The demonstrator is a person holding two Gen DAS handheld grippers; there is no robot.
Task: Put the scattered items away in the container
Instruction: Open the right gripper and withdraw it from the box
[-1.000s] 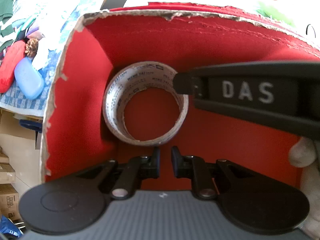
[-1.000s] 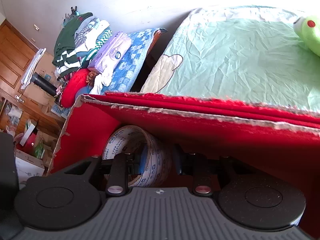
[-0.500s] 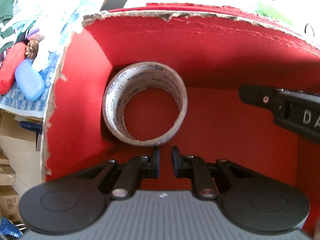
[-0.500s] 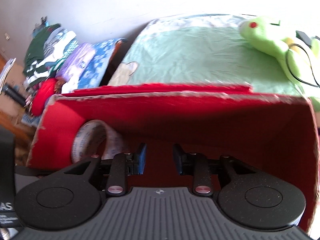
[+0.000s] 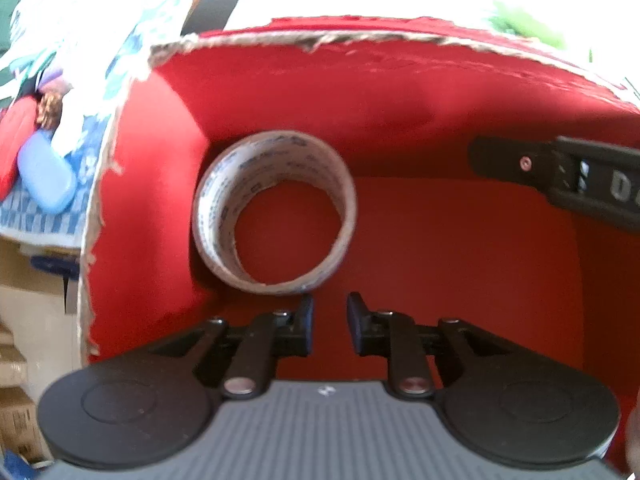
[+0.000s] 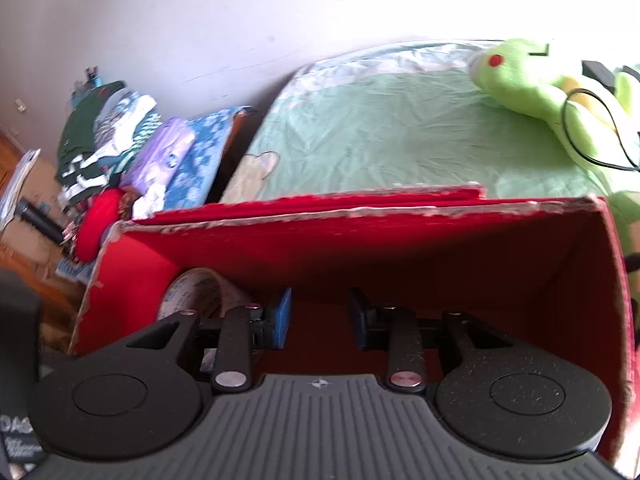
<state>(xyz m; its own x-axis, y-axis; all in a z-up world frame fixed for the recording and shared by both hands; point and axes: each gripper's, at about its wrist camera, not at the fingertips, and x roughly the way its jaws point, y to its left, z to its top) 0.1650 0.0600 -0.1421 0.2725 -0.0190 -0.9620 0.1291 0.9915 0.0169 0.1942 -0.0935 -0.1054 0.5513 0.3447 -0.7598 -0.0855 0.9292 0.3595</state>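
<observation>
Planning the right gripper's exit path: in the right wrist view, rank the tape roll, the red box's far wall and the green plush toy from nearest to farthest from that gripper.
From the right gripper:
1. Tape roll, just left of the fingers, inside the box.
2. Red box's far wall, straight ahead.
3. Green plush toy, on the bed beyond the box, upper right.

The tape roll [image 5: 274,216] lies in the box [image 5: 400,92], in its far-left corner. The bed [image 6: 400,136] lies behind the box — a plush [image 6: 536,80] on it far right, clothes [image 6: 100,132] piled far left.
</observation>
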